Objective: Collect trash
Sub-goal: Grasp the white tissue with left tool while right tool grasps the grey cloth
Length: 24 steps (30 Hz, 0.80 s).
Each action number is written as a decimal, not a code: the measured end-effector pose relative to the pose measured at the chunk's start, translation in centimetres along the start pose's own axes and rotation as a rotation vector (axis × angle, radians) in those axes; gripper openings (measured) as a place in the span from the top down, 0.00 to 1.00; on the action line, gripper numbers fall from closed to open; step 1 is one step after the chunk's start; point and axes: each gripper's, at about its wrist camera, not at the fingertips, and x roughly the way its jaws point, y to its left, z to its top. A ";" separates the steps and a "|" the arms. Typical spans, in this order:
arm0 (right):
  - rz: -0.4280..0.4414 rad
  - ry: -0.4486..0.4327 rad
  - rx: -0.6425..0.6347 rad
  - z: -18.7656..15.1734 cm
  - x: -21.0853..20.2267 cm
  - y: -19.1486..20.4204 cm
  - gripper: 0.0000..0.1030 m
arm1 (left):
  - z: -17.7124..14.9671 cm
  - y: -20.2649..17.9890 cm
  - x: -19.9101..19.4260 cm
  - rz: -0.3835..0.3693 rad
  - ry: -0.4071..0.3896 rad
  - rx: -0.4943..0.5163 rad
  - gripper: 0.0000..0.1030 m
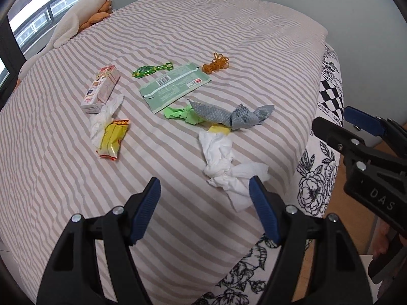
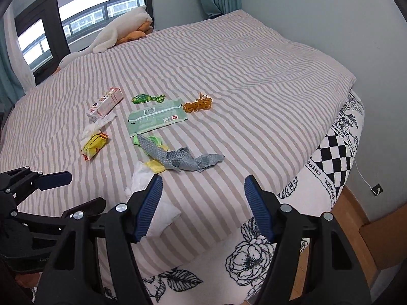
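Scattered across the striped bedspread (image 1: 229,25) lies the trash: a small pink carton (image 1: 101,89) at far left, with a crumpled white wrapper (image 1: 103,119) and a yellow snack packet (image 1: 113,137) just nearer than it. A flat green pouch (image 1: 175,86) sits mid-bed, a green patterned wrapper (image 1: 152,70) beyond it and a tangle of orange rubber bands (image 1: 216,63) to the far right. Nearer, a grey textured cloth (image 1: 223,115) overlaps a bright green scrap (image 1: 182,113), and a wad of white tissue (image 1: 223,165) lies closest to the near edge. The left gripper (image 1: 204,198) hangs above the bed with its blue pads spread apart and empty, the tissue just beyond its right pad. The right gripper (image 2: 203,195) likewise stands wide and holds nothing, over the bed's near right edge. A plush goose (image 2: 119,31) rests by the window
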 end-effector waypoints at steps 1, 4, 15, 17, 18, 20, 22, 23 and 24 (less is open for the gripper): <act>0.004 0.004 -0.009 0.2 0.6 -0.3 0.37 | 0.3 -0.4 0.6 0.001 0.003 0.000 0.30; 0.023 0.021 -0.030 0.6 2.3 -1.1 0.37 | 1.1 -1.3 2.5 0.002 0.018 -0.004 0.30; 0.096 0.080 -0.094 0.6 9.3 -1.8 0.37 | 0.8 -1.4 10.5 -0.012 0.132 -0.020 0.59; 0.107 0.086 -0.101 0.6 10.1 -1.5 0.37 | 0.5 -1.0 11.0 -0.030 0.137 -0.033 0.67; 0.111 0.088 -0.104 0.7 10.4 -1.4 0.37 | 0.4 -0.9 10.9 -0.034 0.130 -0.032 0.68; 0.120 0.090 -0.109 0.9 11.1 -1.0 0.37 | 0.4 -0.8 10.4 -0.032 0.114 -0.023 0.69; 0.125 0.090 -0.115 1.1 11.9 -0.4 0.37 | 0.5 -0.5 9.8 -0.021 0.103 -0.009 0.69; 0.124 0.089 -0.118 1.3 12.2 -0.2 0.37 | 0.6 -0.3 9.6 -0.015 0.097 -0.003 0.69; 0.125 0.089 -0.120 1.4 12.5 0.1 0.37 | 0.7 -0.1 9.3 -0.009 0.092 0.003 0.69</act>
